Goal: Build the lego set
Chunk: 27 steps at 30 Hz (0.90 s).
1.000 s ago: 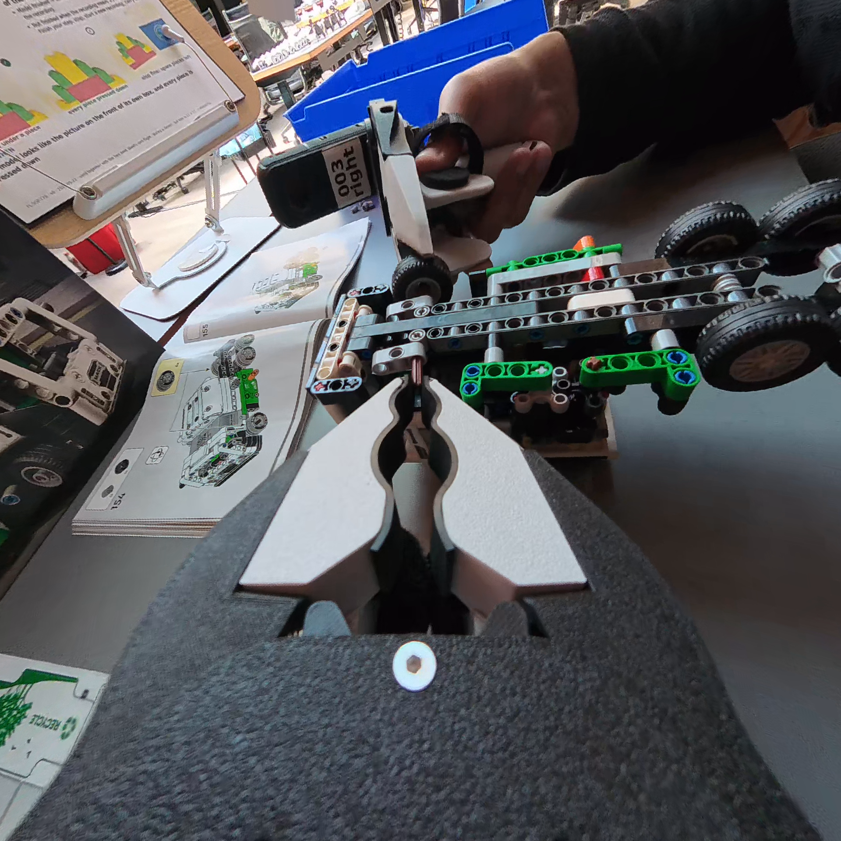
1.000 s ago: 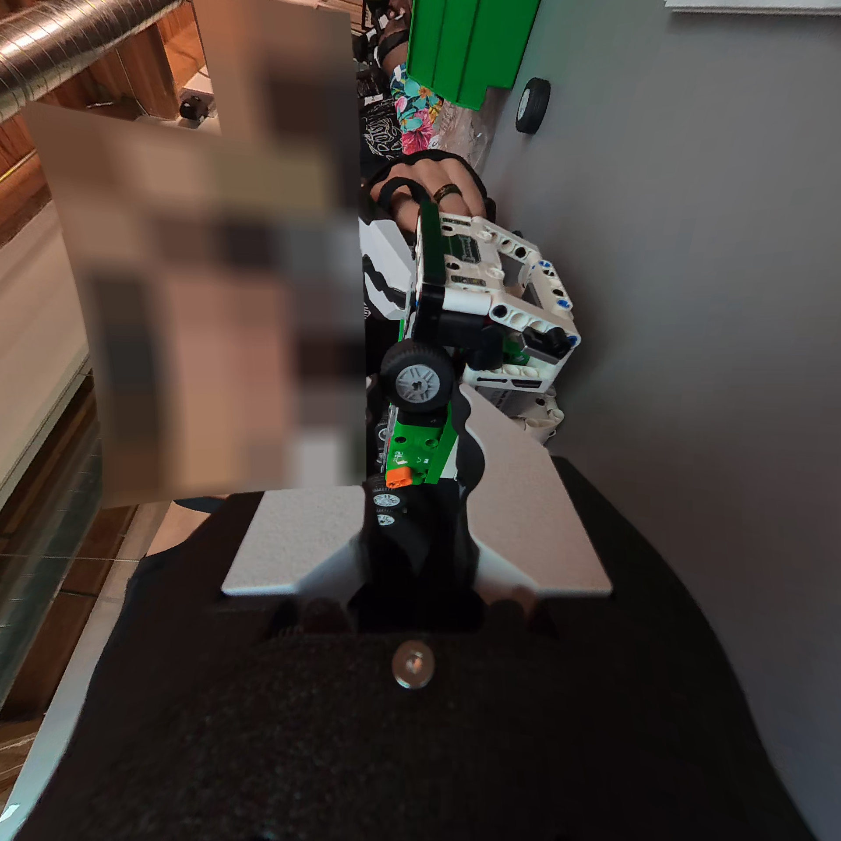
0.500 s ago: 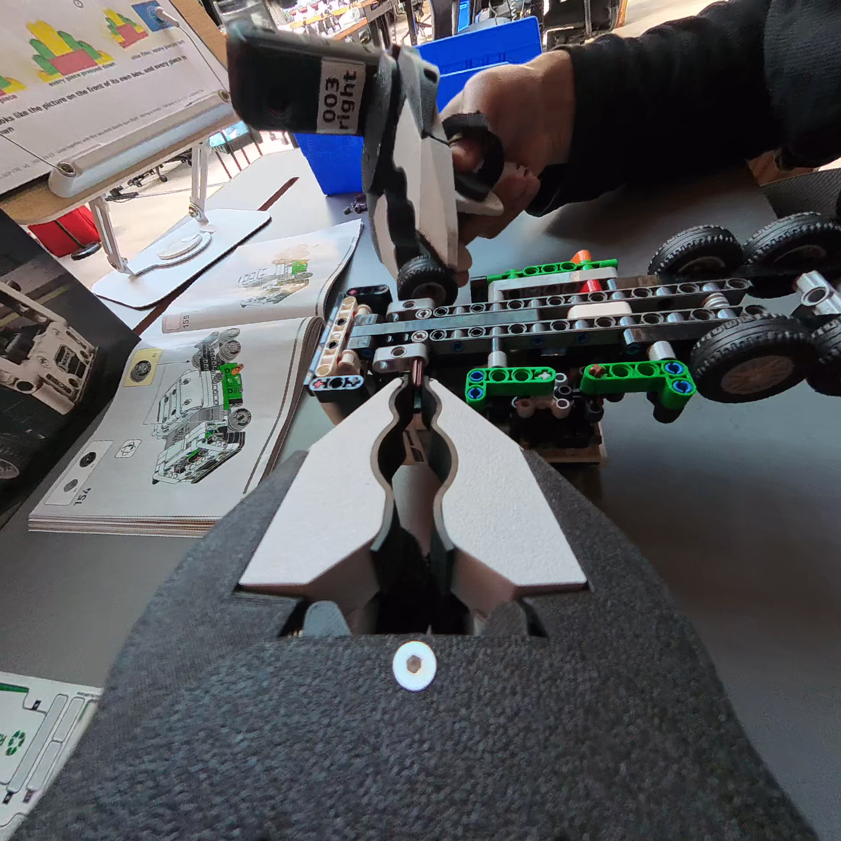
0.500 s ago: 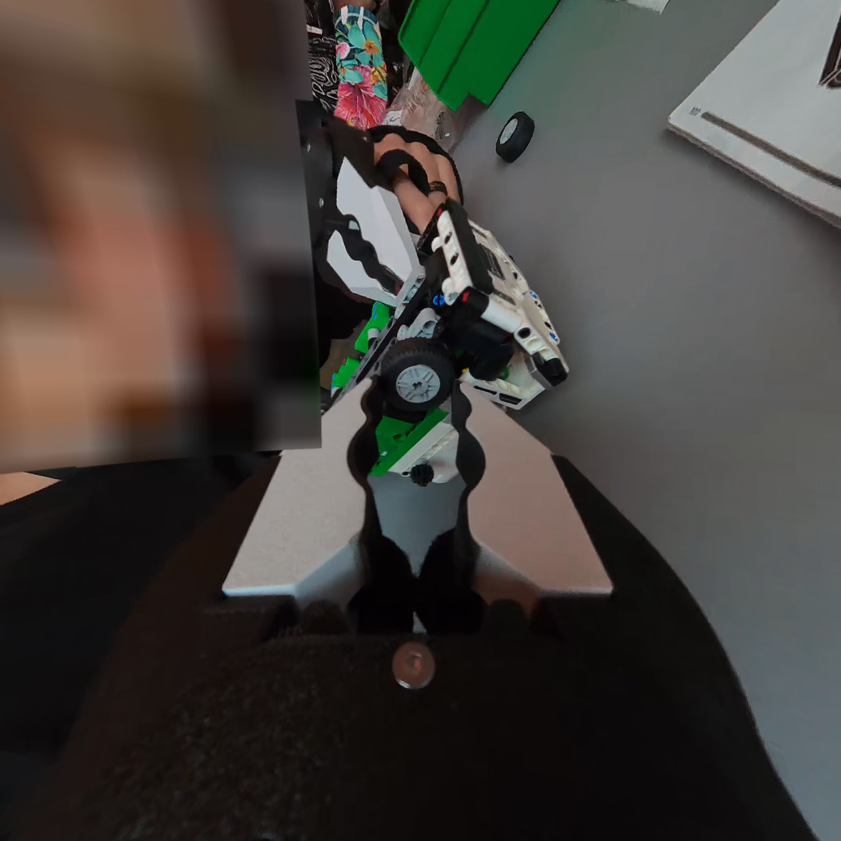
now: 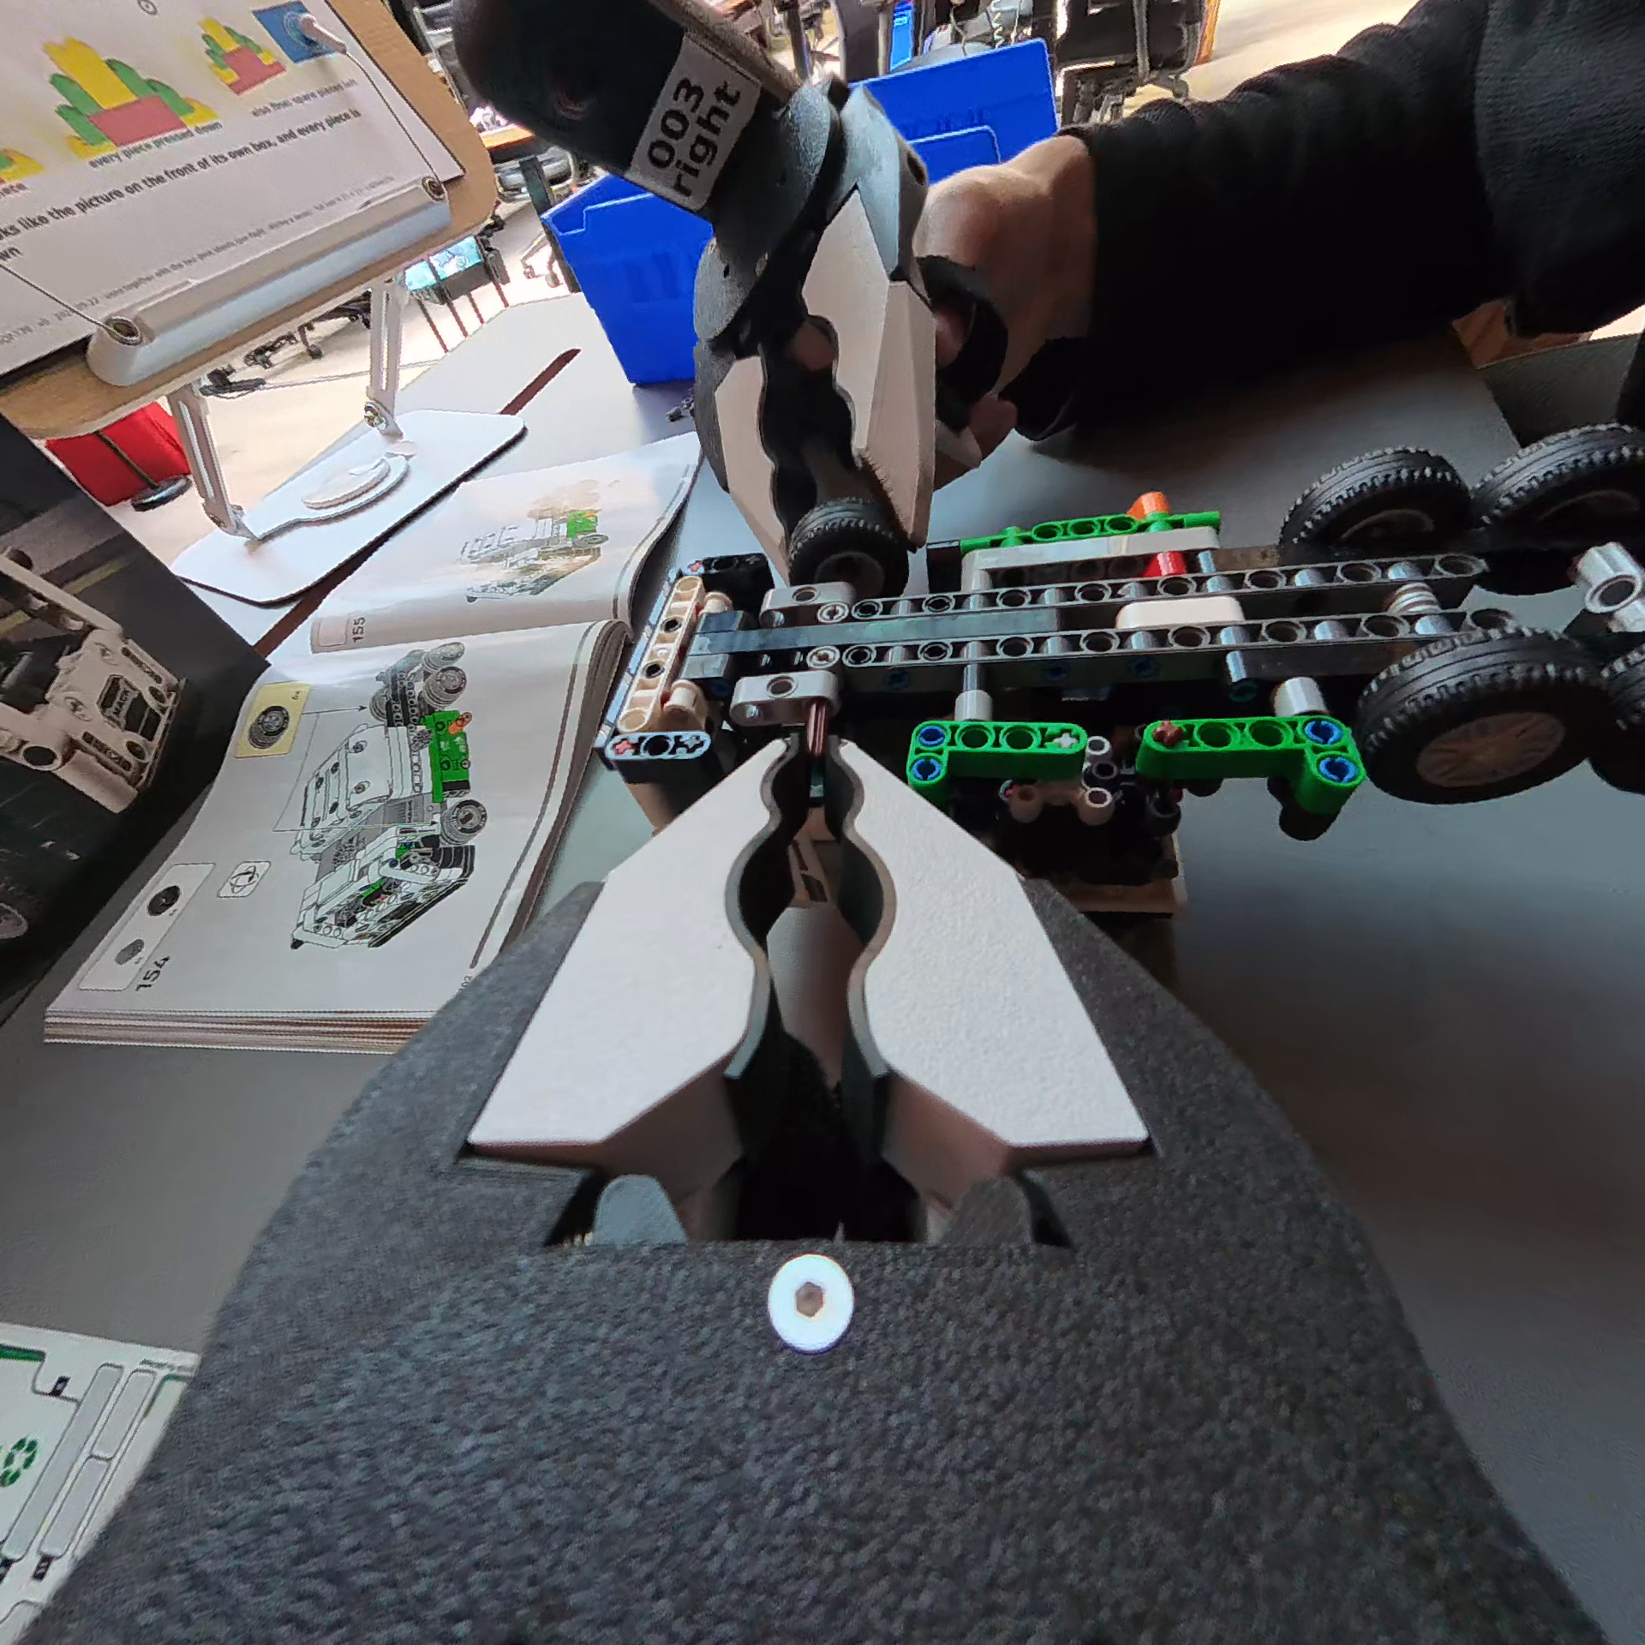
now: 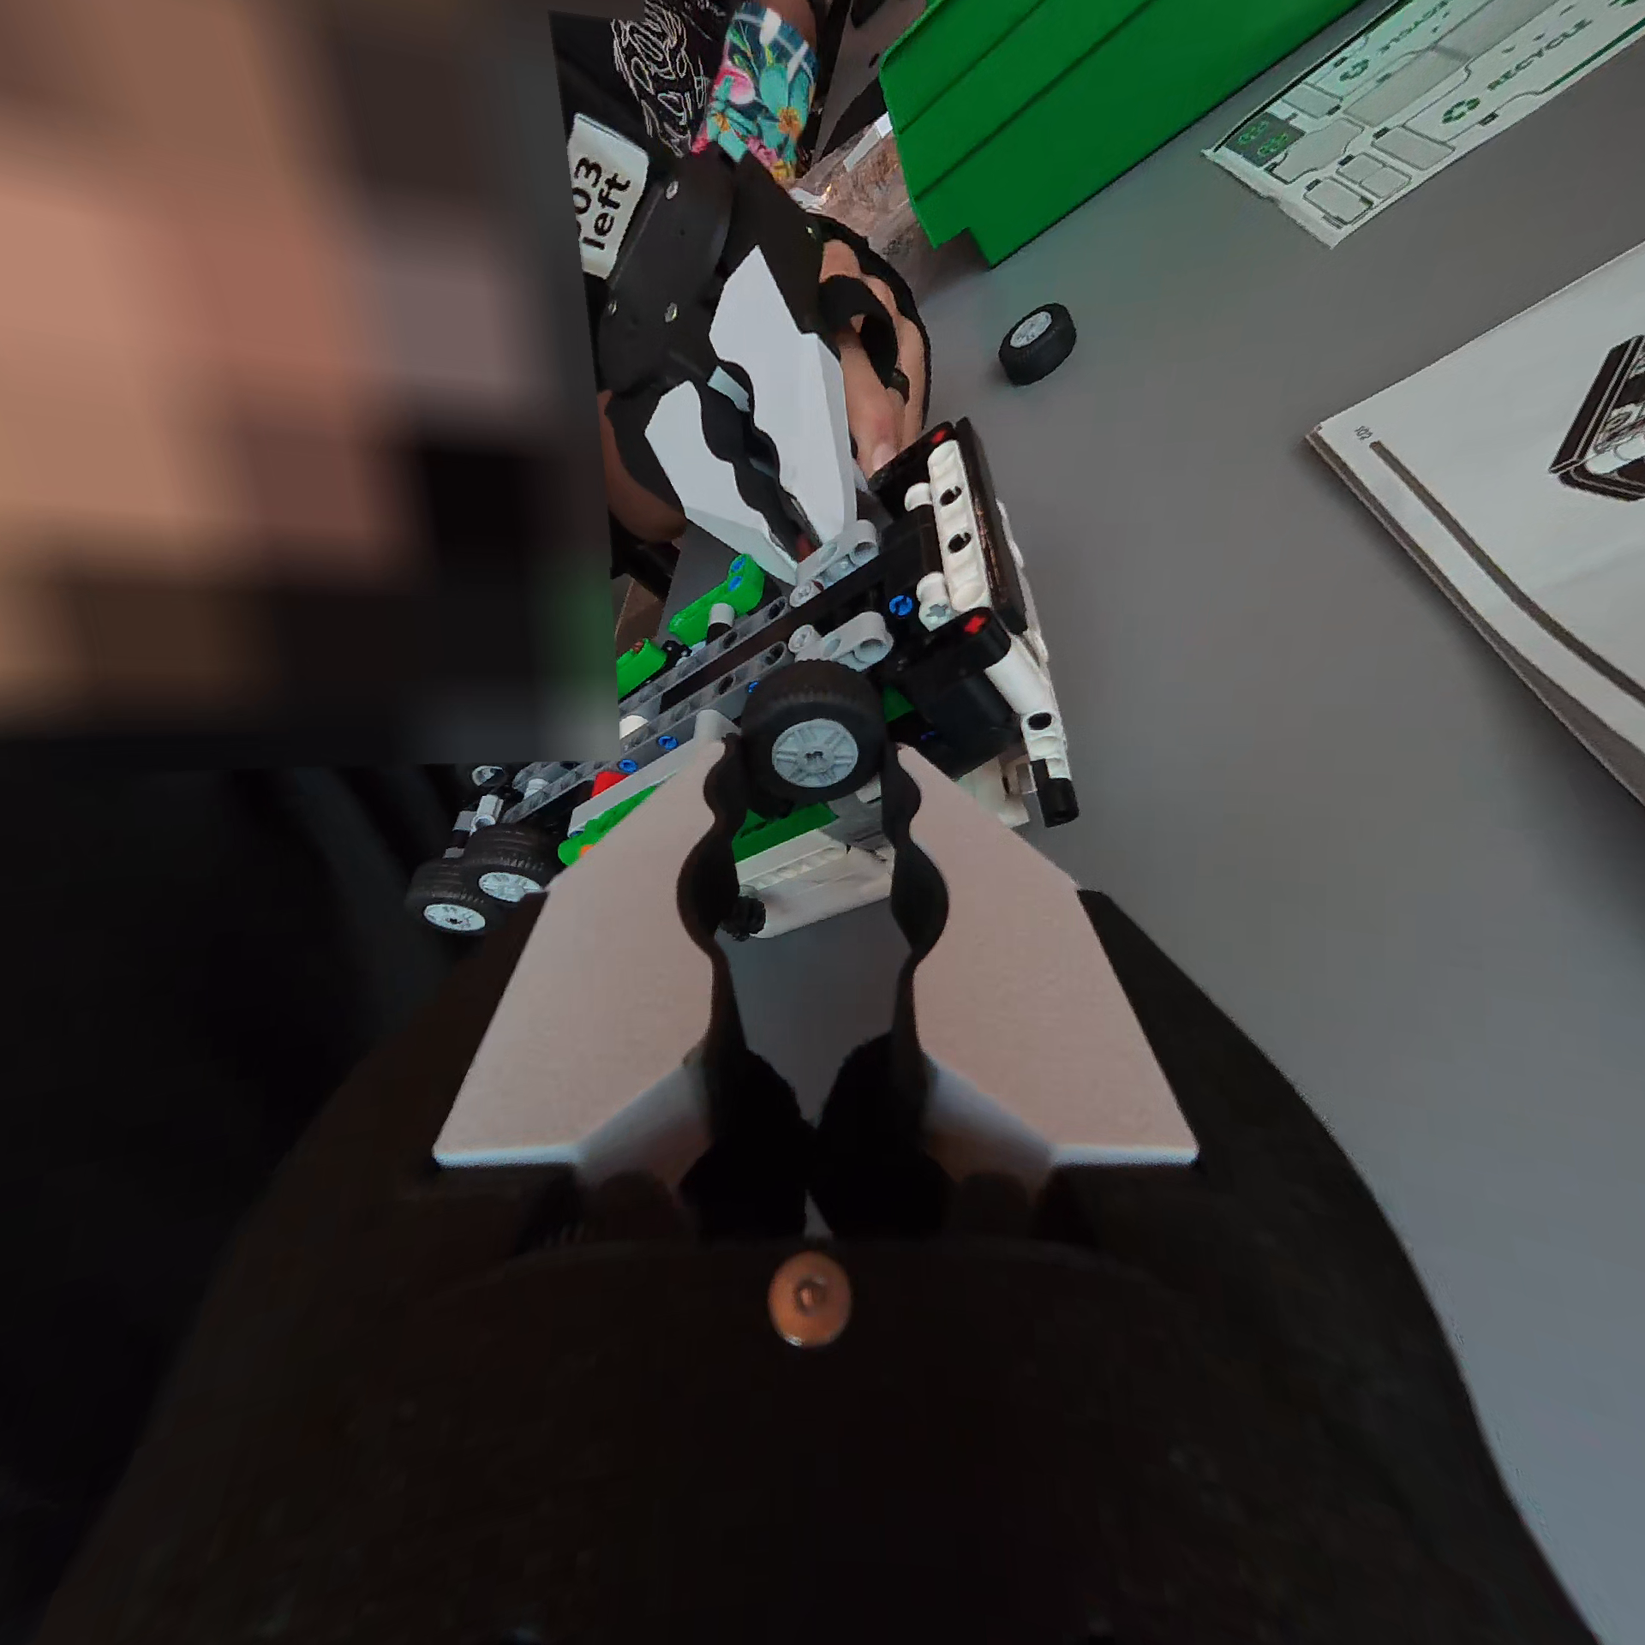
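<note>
The lego truck [image 5: 1113, 641] lies with its grey chassis beams towards the left wrist view, rear wheels [image 5: 1482, 734] at the right. My left gripper [image 5: 814, 765] is shut on a thin brown axle [image 5: 817, 725] that sticks out of the chassis front. My right gripper [image 5: 846, 534] comes down from above, shut on a small black wheel [image 5: 850, 556] held against the far side of the chassis front. In the right wrist view the right gripper [image 6: 810, 757] pinches the wheel [image 6: 814, 743] beside the white cab [image 6: 1015, 676], and the left gripper [image 6: 801, 534] shows beyond.
An open instruction booklet [image 5: 356, 801] lies left of the truck, with a paper stand [image 5: 222, 178] and a blue bin [image 5: 712, 249] behind. In the right wrist view a loose wheel [image 6: 1037, 343], a green bin [image 6: 1068, 107], a sticker sheet [image 6: 1424, 107] and a booklet [image 6: 1513, 552] lie on the grey table [image 6: 1246, 979]. Some 6 cm of space lies between my two pairs of fingers.
My right gripper has swung up from level to pointing steeply down with the wheel at the chassis front. My left gripper has kept its hold on the axle.
</note>
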### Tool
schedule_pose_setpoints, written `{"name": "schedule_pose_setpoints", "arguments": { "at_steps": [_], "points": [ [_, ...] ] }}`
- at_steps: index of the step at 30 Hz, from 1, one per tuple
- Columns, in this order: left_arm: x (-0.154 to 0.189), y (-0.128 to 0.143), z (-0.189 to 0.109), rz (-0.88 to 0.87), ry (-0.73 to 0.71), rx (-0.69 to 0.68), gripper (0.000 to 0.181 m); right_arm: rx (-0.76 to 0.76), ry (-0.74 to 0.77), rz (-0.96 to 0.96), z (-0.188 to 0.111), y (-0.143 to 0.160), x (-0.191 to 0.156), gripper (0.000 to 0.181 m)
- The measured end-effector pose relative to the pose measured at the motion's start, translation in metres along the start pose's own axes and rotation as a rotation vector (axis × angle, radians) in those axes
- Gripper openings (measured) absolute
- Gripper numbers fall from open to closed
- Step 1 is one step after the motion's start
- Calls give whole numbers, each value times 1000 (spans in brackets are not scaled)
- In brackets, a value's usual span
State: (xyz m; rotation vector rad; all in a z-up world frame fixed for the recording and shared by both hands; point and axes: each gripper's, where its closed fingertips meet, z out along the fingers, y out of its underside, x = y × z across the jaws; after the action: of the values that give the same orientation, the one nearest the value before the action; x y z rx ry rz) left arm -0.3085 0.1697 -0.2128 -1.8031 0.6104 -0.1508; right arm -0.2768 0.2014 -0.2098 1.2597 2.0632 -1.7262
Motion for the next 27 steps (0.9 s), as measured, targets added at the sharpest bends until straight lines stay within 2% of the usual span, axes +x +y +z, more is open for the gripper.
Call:
{"name": "schedule_pose_setpoints", "arguments": {
  "at_steps": [14,20,27],
  "points": [
    [2,0,1,30,3,-2,1,-22,34,50,6,-2,-2,30],
    [4,0,1,43,5,-6,1,-26,86,-40,-4,-8,-7,34],
    [7,-1,3,37,15,5,1,-28,172,-73,-3,-7,-5,28]
  ]
}}
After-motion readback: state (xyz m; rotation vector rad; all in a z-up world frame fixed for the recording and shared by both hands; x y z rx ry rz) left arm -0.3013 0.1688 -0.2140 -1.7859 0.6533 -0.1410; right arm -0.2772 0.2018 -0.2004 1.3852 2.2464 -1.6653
